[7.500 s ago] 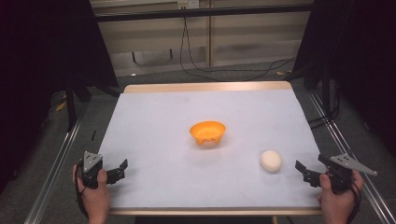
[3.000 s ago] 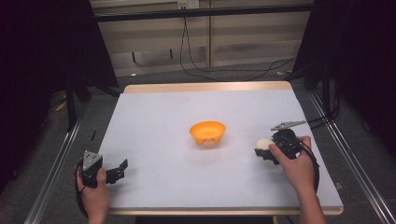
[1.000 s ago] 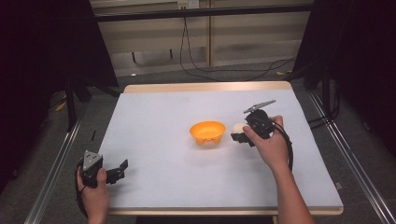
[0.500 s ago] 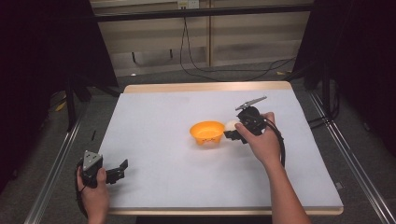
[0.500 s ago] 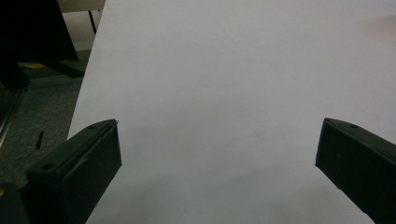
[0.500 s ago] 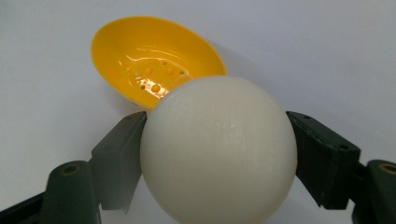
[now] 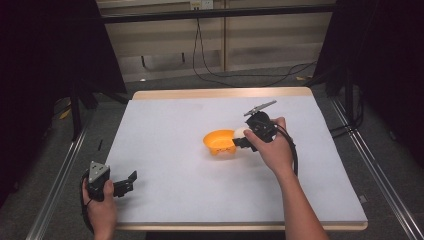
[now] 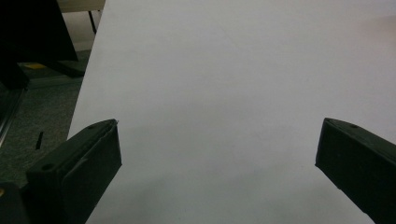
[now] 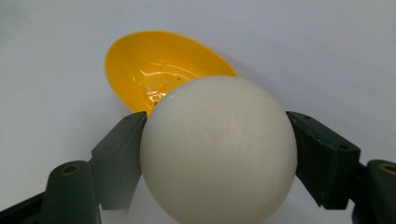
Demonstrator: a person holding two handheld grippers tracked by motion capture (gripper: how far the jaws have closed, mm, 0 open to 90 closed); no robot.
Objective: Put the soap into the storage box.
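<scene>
So here's my view of it from the remote seat: my right gripper (image 7: 241, 136) has the white ball (image 7: 240, 133) clamped between its two black jaws, one pad pressed on each side of it, and in the right gripper view that ball (image 9: 218, 149) sits big and round right in front of the lens with the orange bowl (image 9: 159, 72) just behind it at about 11 o'clock. From the high view, the orange bowl (image 7: 220, 142) sits near the middle of the white table (image 7: 165, 130), and the ball hangs at the bowl's 2 o'clock edge, right by the rim; I can't tell whether it's touching the rim or just above it. The bowl looks empty inside, just a shiny wet-looking glare on the bottom. The right hand (image 7: 272, 147) comes in from about 5 o'clock, with the cable looping off its wrist. My left gripper (image 7: 131, 179) is parked way off at the table's 7 o'clock corner, well apart from the bowl, jaws spread wide with nothing between them; in the left gripper view there's just bare white tabletop between the two black pads.
</scene>
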